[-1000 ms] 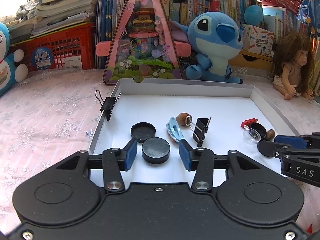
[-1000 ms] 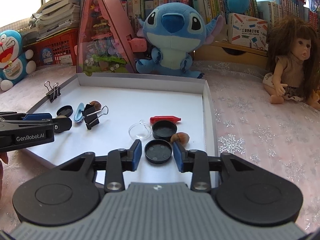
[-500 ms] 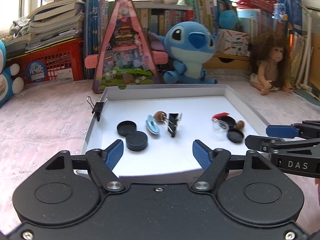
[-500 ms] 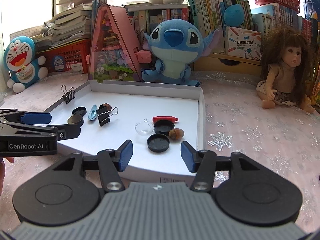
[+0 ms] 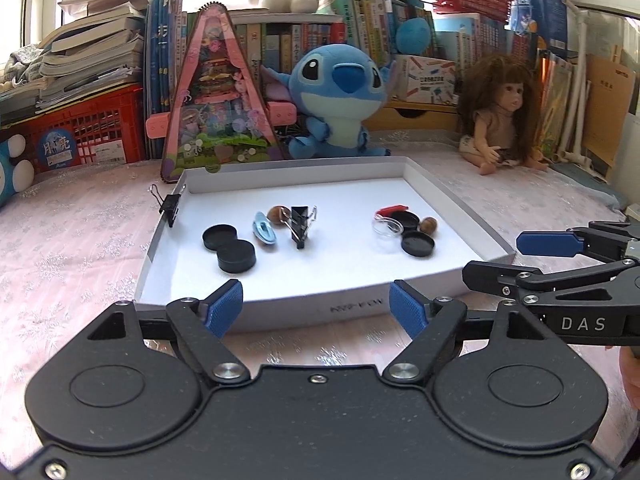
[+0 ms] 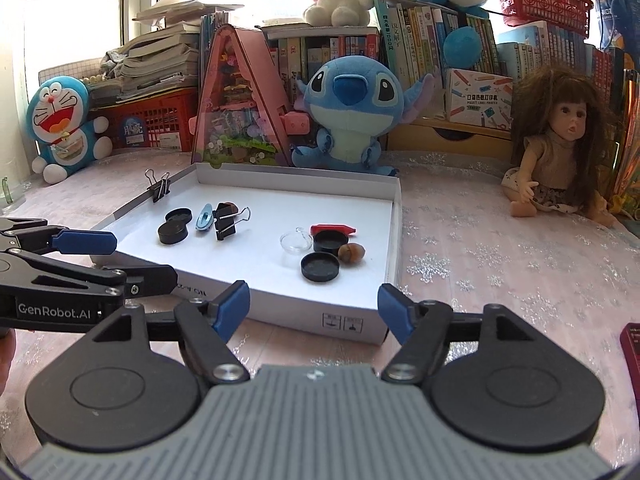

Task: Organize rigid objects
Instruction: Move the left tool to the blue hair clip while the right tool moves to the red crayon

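Note:
A white shallow box (image 5: 360,307) (image 6: 280,312) lies on the pink cloth. On its left lie two black round caps (image 5: 236,255) (image 6: 173,233), a light blue clip (image 5: 264,233), a nut and a black binder clip (image 5: 299,222) (image 6: 226,220). On its right lie a clear lid (image 5: 387,225) (image 6: 296,241), two black caps (image 5: 417,243) (image 6: 320,266), a red piece (image 6: 334,228) and a nut (image 6: 351,253). My left gripper (image 5: 318,307) is open and empty before the box's near wall. My right gripper (image 6: 314,307) is open and empty there too.
Another binder clip (image 5: 170,204) grips the box's left wall. Behind the box stand a pink triangular toy case (image 5: 216,100), a blue plush (image 5: 340,100), a doll (image 5: 502,116), red crates and bookshelves. A dark red object (image 6: 632,344) lies at the right edge.
Both grippers have opened wide, let go of the black caps they stood around, and drawn back out of the box to its near side.

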A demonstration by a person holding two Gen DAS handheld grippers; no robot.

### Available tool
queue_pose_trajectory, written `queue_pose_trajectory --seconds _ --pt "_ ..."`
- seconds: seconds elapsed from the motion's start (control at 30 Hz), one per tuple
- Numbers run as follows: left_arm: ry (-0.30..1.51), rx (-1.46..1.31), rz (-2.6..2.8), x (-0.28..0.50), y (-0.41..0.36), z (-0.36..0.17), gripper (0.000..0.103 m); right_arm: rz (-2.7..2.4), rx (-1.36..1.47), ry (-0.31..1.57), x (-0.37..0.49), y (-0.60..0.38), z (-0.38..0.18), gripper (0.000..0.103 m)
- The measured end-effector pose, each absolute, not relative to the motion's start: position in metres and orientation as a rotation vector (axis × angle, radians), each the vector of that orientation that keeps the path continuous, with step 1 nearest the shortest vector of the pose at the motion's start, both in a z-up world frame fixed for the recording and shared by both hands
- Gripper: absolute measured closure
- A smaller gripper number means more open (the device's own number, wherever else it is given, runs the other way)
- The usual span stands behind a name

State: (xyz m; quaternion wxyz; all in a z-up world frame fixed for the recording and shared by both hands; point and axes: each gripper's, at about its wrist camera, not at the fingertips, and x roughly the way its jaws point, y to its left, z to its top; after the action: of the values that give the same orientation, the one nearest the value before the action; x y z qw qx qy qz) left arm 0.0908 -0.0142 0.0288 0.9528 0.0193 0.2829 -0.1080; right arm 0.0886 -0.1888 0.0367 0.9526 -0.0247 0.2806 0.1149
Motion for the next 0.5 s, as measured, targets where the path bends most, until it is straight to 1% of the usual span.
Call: queue_pose_trajectory --seconds 0.5 --pt "0.585 0.045 -0.279 0.061 -0.022 0.021 0.02 0.234 -0.052 0.573 0.061 -0.201 0.026 0.014"
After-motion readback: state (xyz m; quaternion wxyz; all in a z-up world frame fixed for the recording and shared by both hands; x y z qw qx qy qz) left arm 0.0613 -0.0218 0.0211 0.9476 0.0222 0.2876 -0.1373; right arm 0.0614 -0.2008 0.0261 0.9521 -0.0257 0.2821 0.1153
